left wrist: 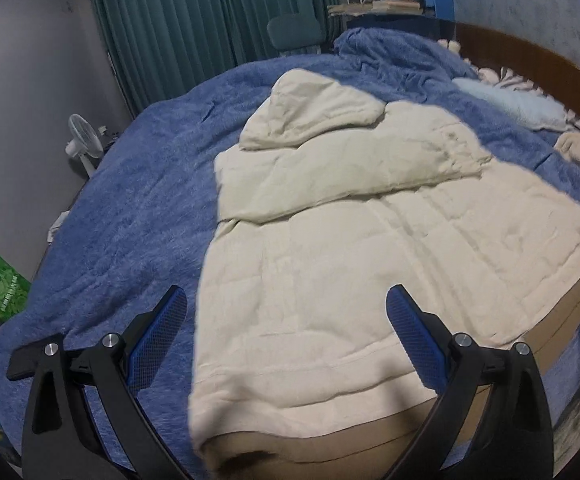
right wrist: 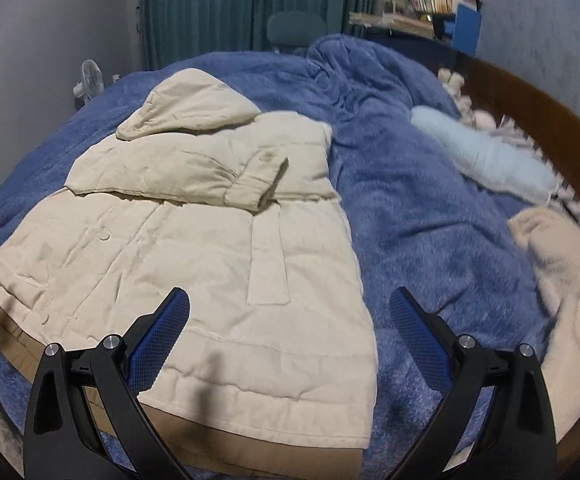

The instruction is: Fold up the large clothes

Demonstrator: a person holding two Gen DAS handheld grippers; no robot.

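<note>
1. Coat [left wrist: 330, 264]: the cream hooded garment is laid flat on the blue blanket [left wrist: 130, 200] that covers the bed, its hem at the near edge, where a tan lining is exposed, and its hood [left wrist: 310, 112] pointed toward the far edge by the curtains [left wrist: 210, 8].
2. At the bed's left edge, a green bag [left wrist: 0, 288] and a white fan [left wrist: 84, 142] are seen on the floor, well apart from the coat.
3. The left gripper [left wrist: 286, 340] is held spread wide and empty above the coat's near left hem corner; one finger is over the blanket, the other over the cloth.
4. Both sleeves are seen folded across the chest, the cuff [right wrist: 256, 188] lying on top below the hood.
5. The right gripper [right wrist: 290, 340] is likewise spread apart, pinching nothing, astride the coat's right edge near the hem.
6. Toward the bed's right edge, a pale blue pillow [right wrist: 486, 156] and a beige fleece [right wrist: 566, 280] are left beside the wooden headboard [right wrist: 550, 108].
7. Risks are judged as follows: only the outer layer may be pinched at the hem, so that the lining is left behind and the fold comes out uneven.
8. The fluffy blanket may be caught together with the hem, dragging bedding upward.
9. If the two corners are lifted unevenly, the folded sleeves may be slid out of place and the padded bulk may spring open.
</note>
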